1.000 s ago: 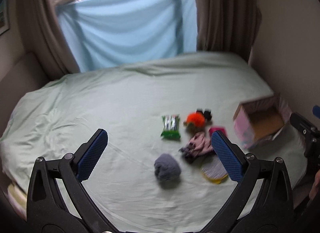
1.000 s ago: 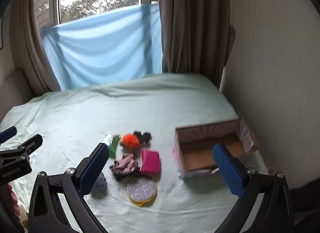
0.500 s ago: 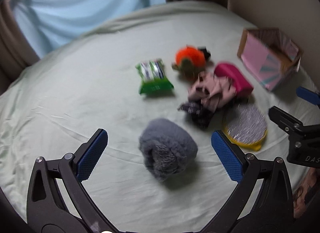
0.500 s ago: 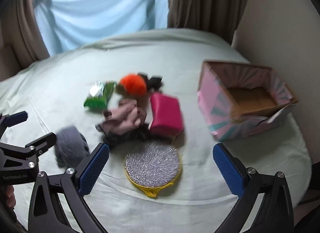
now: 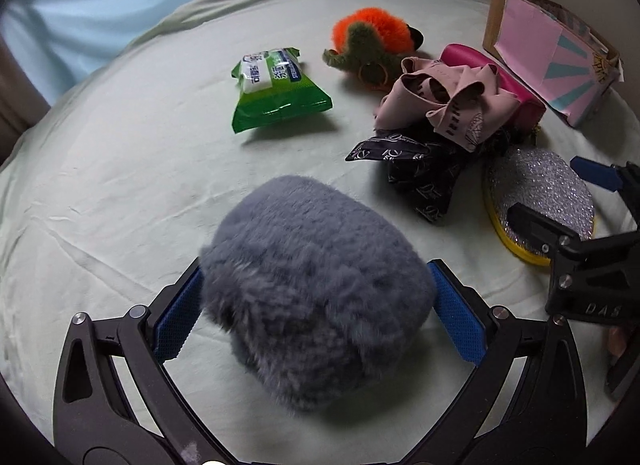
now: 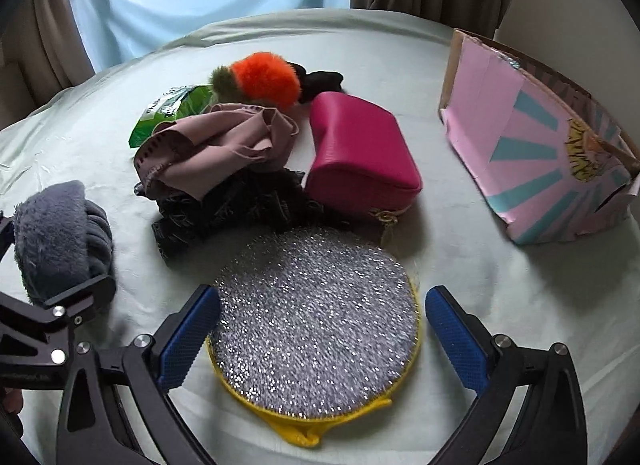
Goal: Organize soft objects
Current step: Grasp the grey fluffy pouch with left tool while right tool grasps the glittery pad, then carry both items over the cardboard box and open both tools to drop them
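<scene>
A grey fluffy hat point(image 5: 316, 281) lies on the pale green bed sheet point(image 5: 120, 185). My left gripper point(image 5: 316, 301) is open and straddles it, one blue pad at each side. A round silver glitter pad with a yellow rim point(image 6: 320, 325) sits between the open fingers of my right gripper point(image 6: 322, 313). Behind them lie a pink cloth point(image 6: 224, 145) on a black cloth point(image 6: 240, 201), a magenta pouch point(image 6: 360, 153), an orange furry toy point(image 6: 268, 77) and a green wipes pack point(image 5: 276, 93).
A pink cardboard box point(image 6: 540, 145) with teal rays stands at the right, close to the wall. The right gripper's frame point(image 5: 580, 241) shows at the right edge of the left wrist view. Light blue fabric and brown curtains hang behind the bed.
Both grippers have dropped and moved forward onto the bed. The left now straddles the grey fluffy hat, the right straddles the glitter pad. Both stayed open.
</scene>
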Tool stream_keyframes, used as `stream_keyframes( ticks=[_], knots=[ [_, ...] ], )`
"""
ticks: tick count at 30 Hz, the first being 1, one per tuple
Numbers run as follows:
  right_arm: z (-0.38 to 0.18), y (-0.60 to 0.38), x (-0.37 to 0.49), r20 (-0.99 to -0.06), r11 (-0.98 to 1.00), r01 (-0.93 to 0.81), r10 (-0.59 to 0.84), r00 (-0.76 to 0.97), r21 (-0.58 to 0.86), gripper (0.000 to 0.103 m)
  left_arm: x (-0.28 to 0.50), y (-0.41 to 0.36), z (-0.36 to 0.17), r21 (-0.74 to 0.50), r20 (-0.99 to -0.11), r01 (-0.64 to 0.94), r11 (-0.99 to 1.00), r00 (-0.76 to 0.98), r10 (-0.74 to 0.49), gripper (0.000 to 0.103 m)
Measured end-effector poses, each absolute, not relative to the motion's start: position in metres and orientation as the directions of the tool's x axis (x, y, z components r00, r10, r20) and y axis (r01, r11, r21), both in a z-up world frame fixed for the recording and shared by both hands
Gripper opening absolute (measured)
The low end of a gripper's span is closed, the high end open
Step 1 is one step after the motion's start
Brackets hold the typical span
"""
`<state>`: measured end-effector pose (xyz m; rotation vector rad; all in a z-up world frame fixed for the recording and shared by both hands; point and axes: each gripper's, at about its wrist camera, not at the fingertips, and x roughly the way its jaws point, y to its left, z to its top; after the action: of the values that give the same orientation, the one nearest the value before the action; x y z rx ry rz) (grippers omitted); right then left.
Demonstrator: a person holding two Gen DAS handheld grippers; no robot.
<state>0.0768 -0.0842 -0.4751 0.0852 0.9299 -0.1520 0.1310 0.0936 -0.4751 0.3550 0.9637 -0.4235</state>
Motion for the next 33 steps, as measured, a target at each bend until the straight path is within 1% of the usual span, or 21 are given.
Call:
stream_keyframes(
  ticks=[3, 5, 7, 8, 10, 11, 13, 14, 16, 17, 19, 22, 24, 27, 30, 33],
  knots=[
    [-0.476, -0.08, 0.079, -0.801, 0.986, 0.167, -0.103, 0.59, -0.004, 0.099, 0.134, 0.089, -0.484, 0.114, -0.861, 0.506, 0.855, 0.48, -0.169, 0.084],
    [-0.477, -0.08, 0.078, -0.802, 0.986, 0.17, -0.101, 0.588, 0.0, 0.096, 0.136, 0.09, -0.487, 0.107, -0.866, 0.506, 0.856, 0.47, -0.169, 0.081],
    [-0.477, -0.08, 0.076, -0.802, 0.985, 0.17, -0.097, 0.59, 0.006, 0.093, 0.136, 0.092, -0.487, 0.091, -0.867, 0.503, 0.859, 0.465, -0.181, 0.075],
    [-0.477, -0.078, 0.075, -0.801, 0.986, 0.168, -0.096, 0.591, 0.006, 0.092, 0.136, 0.092, -0.487, 0.09, -0.867, 0.504, 0.859, 0.464, -0.182, 0.073],
    [-0.477, -0.077, 0.072, -0.8, 0.987, 0.163, -0.093, 0.592, 0.006, 0.088, 0.135, 0.093, -0.486, 0.091, -0.865, 0.509, 0.856, 0.466, -0.185, 0.067],
    [-0.476, -0.075, 0.07, -0.8, 0.987, 0.161, -0.09, 0.594, 0.009, 0.086, 0.134, 0.093, -0.485, 0.092, -0.864, 0.51, 0.855, 0.468, -0.185, 0.066],
    [-0.476, -0.072, 0.067, -0.795, 0.987, 0.159, -0.083, 0.601, 0.018, 0.077, 0.131, 0.093, -0.484, 0.098, -0.862, 0.511, 0.854, 0.472, -0.183, 0.062],
    [-0.475, -0.07, 0.064, -0.794, 0.987, 0.157, -0.077, 0.602, 0.023, 0.074, 0.13, 0.093, -0.483, 0.101, -0.86, 0.509, 0.855, 0.476, -0.182, 0.062],
    [-0.475, -0.067, 0.063, -0.794, 0.988, 0.152, -0.062, 0.604, 0.038, 0.064, 0.129, 0.093, -0.482, 0.102, -0.859, 0.507, 0.856, 0.479, -0.182, 0.059],
    [-0.474, -0.065, 0.061, -0.795, 0.987, 0.151, -0.056, 0.604, 0.045, 0.061, 0.129, 0.094, -0.481, 0.101, -0.858, 0.505, 0.857, 0.481, -0.182, 0.058],
    [-0.473, -0.062, 0.06, -0.796, 0.988, 0.146, -0.043, 0.603, 0.057, 0.053, 0.127, 0.095, -0.479, 0.097, -0.858, 0.499, 0.861, 0.48, -0.182, 0.056],
    [-0.47, -0.062, 0.06, -0.799, 0.986, 0.148, -0.025, 0.601, 0.081, 0.045, 0.126, 0.097, -0.475, 0.09, -0.863, 0.488, 0.868, 0.474, -0.177, 0.055],
    [-0.464, -0.062, 0.057, -0.804, 0.984, 0.151, -0.014, 0.595, 0.095, 0.043, 0.123, 0.099, -0.468, 0.085, -0.864, 0.48, 0.873, 0.472, -0.176, 0.055],
    [-0.449, -0.065, 0.052, -0.802, 0.983, 0.15, -0.008, 0.597, 0.102, 0.042, 0.12, 0.099, -0.456, 0.085, -0.861, 0.474, 0.876, 0.477, -0.175, 0.055],
    [-0.427, -0.071, 0.048, -0.798, 0.983, 0.147, 0.0, 0.603, 0.111, 0.041, 0.116, 0.097, -0.435, 0.089, -0.856, 0.465, 0.881, 0.488, -0.171, 0.055],
    [-0.398, -0.081, 0.046, -0.789, 0.981, 0.147, 0.01, 0.614, 0.127, 0.041, 0.115, 0.093, -0.401, 0.086, -0.848, 0.443, 0.893, 0.502, -0.168, 0.055]
  ],
)
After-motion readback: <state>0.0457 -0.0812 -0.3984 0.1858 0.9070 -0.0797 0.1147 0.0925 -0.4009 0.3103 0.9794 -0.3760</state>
